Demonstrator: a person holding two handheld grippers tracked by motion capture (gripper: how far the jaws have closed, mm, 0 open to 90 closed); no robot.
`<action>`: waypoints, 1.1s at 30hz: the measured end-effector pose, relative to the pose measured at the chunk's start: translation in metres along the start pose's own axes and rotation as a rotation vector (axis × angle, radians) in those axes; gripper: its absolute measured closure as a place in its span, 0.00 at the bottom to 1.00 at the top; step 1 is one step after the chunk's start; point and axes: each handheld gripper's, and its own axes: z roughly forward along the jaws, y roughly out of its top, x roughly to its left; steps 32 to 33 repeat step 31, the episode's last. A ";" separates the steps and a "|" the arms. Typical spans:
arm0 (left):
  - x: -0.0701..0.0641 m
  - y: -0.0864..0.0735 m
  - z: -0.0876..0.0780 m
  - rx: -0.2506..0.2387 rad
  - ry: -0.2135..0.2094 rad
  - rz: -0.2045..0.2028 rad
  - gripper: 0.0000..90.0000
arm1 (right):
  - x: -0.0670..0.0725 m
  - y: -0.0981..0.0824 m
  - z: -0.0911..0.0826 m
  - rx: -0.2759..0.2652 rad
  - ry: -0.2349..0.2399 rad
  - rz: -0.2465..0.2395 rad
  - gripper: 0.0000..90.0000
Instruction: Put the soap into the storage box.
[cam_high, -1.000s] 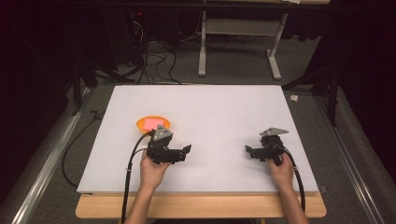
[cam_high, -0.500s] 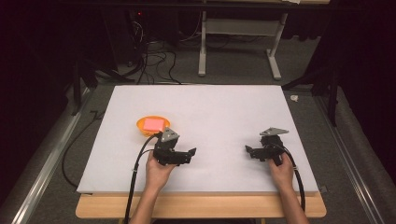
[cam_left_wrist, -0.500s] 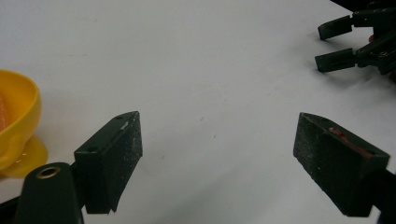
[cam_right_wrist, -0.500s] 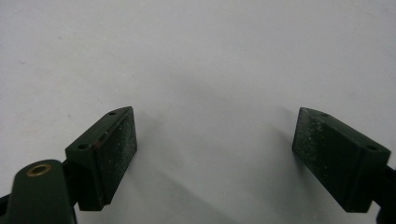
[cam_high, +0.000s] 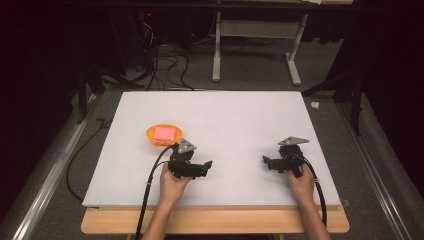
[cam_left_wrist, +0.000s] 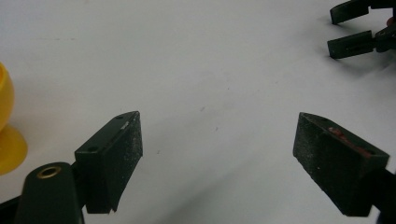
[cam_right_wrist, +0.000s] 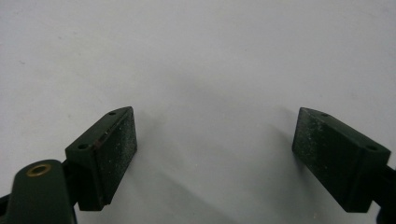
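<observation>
White table (cam_high: 230, 115): your left gripper (cam_high: 206, 167) and right gripper (cam_high: 266, 162), jaws spread, empty. Orange bowl (cam_high: 151, 139) holding pink block (cam_high: 166, 133), just beyond your left gripper. Risk: a careless swing knocks the bowl over.

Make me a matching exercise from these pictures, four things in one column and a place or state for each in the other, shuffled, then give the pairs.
Things:
1. orange bowl
2. pink block
3. left gripper
4. right gripper

Descriptions:
A. lying inside the bowl
B. open, held over the right part of the white board
C. standing on the white board just beyond the left gripper
D. open, close in front of the bowl

Pairs: 1-C, 2-A, 3-D, 4-B
</observation>
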 end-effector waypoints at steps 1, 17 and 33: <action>0.000 -0.001 0.003 0.012 -0.002 0.004 0.18 | 0.000 0.000 0.000 0.001 0.000 -0.002 0.16; 0.001 -0.013 0.027 0.037 0.081 0.026 0.18 | 0.000 0.000 0.000 0.001 0.000 -0.002 0.16; 0.000 -0.022 0.040 0.084 0.134 0.039 0.17 | 0.000 0.000 0.000 0.001 0.000 -0.002 0.16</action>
